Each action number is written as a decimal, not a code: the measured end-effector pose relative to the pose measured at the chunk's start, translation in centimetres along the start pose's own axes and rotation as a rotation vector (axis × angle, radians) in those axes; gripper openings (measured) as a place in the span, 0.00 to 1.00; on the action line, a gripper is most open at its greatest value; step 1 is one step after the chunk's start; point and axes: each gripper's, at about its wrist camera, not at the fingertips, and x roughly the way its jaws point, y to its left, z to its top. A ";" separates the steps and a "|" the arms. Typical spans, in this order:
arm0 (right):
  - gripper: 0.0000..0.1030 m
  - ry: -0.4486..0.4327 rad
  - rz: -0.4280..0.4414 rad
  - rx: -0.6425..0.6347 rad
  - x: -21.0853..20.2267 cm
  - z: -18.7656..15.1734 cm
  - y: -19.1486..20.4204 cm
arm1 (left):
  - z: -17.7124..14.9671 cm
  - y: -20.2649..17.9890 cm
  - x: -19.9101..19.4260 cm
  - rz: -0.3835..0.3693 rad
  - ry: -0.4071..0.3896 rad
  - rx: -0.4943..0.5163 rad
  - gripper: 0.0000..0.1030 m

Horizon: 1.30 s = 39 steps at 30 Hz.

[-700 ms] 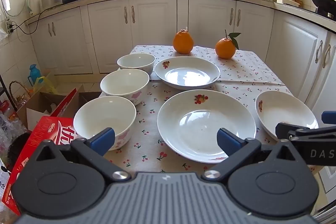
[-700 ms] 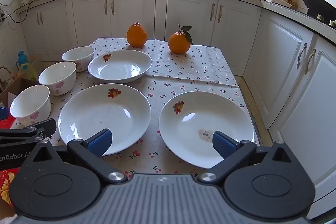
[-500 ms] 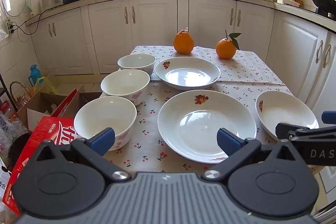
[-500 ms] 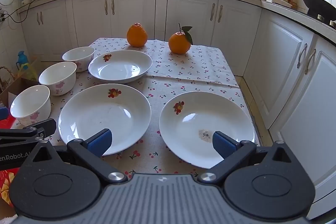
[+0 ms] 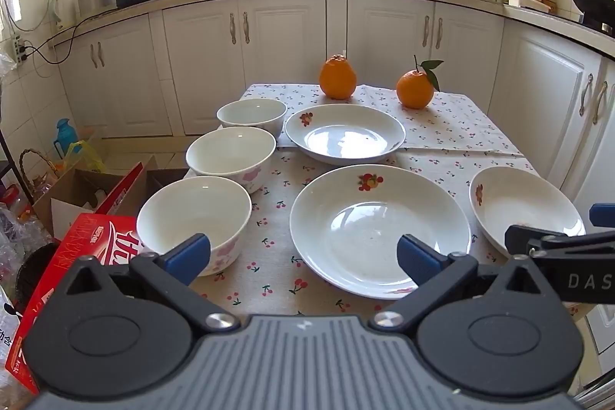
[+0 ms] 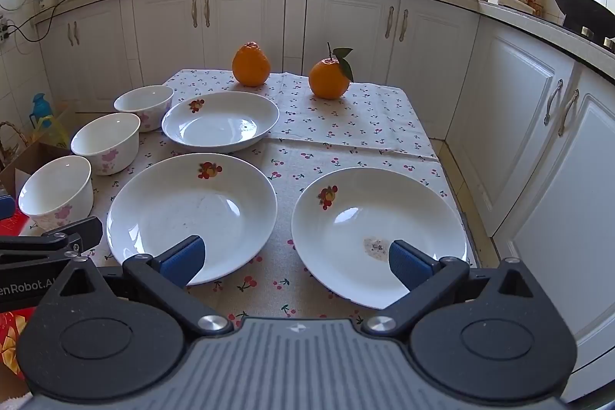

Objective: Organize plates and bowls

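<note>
Three white bowls stand in a row on the table's left side: near bowl (image 5: pixel 194 218), middle bowl (image 5: pixel 230 156), far bowl (image 5: pixel 251 114). Three white plates with a fruit print lie flat: near middle plate (image 5: pixel 380 229), far plate (image 5: pixel 344 133), right plate (image 6: pixel 378 233). My left gripper (image 5: pixel 303 256) is open and empty above the near edge, between the near bowl and the middle plate. My right gripper (image 6: pixel 294 260) is open and empty above the near edge, between the middle plate (image 6: pixel 192 214) and the right plate.
Two oranges (image 5: pixel 337 77) (image 5: pixel 415 90) sit at the table's far end on the cherry-print cloth (image 5: pixel 276 179). A red box (image 5: pixel 77 256) and cardboard cartons lie on the floor to the left. White cabinets (image 6: pixel 538 141) stand close on the right.
Both grippers have drifted very slightly; the view is nearly unchanged. Nothing was taken hold of or moved on the table.
</note>
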 end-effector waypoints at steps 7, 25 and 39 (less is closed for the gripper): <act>1.00 -0.001 0.002 -0.001 -0.1 0.0 -0.1 | -0.1 0.1 -0.1 0.002 0.000 0.002 0.99; 1.00 -0.002 0.002 -0.001 -0.1 0.0 0.0 | 0.0 0.5 0.2 0.006 0.003 -0.001 0.99; 1.00 -0.008 0.006 -0.006 -0.4 0.2 0.0 | 0.0 0.4 0.1 0.006 0.001 -0.001 0.99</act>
